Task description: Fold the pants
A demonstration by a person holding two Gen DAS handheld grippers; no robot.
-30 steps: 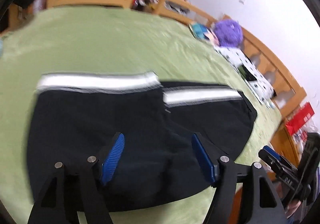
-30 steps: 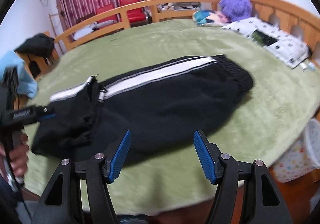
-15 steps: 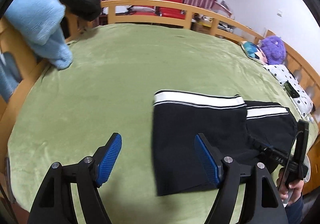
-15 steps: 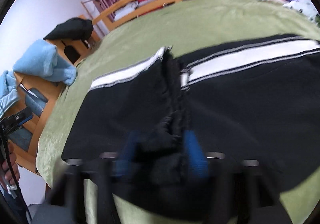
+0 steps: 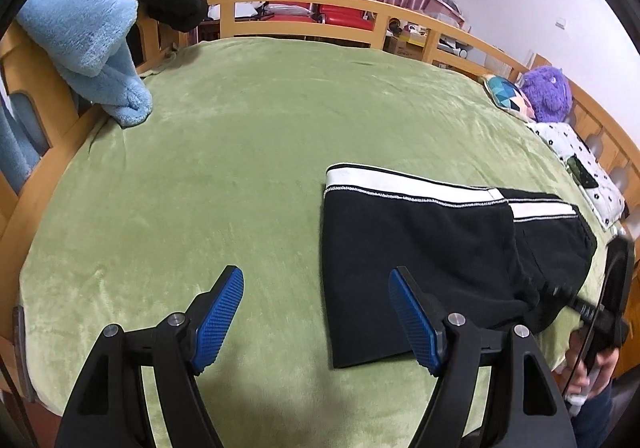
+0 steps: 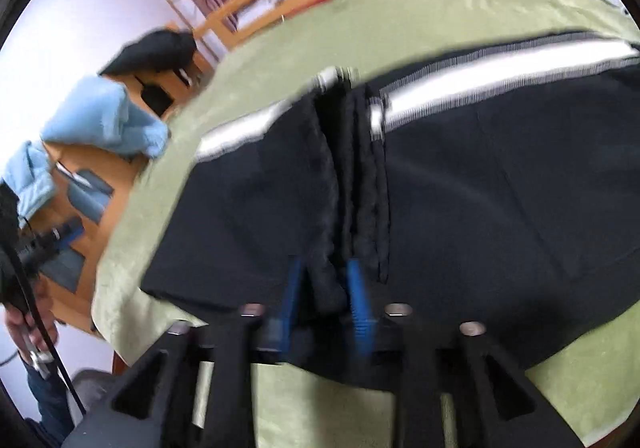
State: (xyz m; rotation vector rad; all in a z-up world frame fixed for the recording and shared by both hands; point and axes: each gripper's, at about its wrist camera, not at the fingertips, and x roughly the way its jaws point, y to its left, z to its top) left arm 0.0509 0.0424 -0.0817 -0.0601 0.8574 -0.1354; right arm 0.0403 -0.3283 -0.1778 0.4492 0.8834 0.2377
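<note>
Whereas a second ago the black track pants [image 5: 432, 248] lay at full length, one leg end is now doubled over the waist half, the bundle at four o'clock on the green bed [image 5: 240, 151]. The right claw [image 6: 326, 304], whose jaws have just been opening, stands blurred about the folded hem ridge; whether it grips is unclear. The left claw [image 5: 316, 320], released and empty, hovers at the fold's seven-o'clock corner. One fold appears made.
</note>
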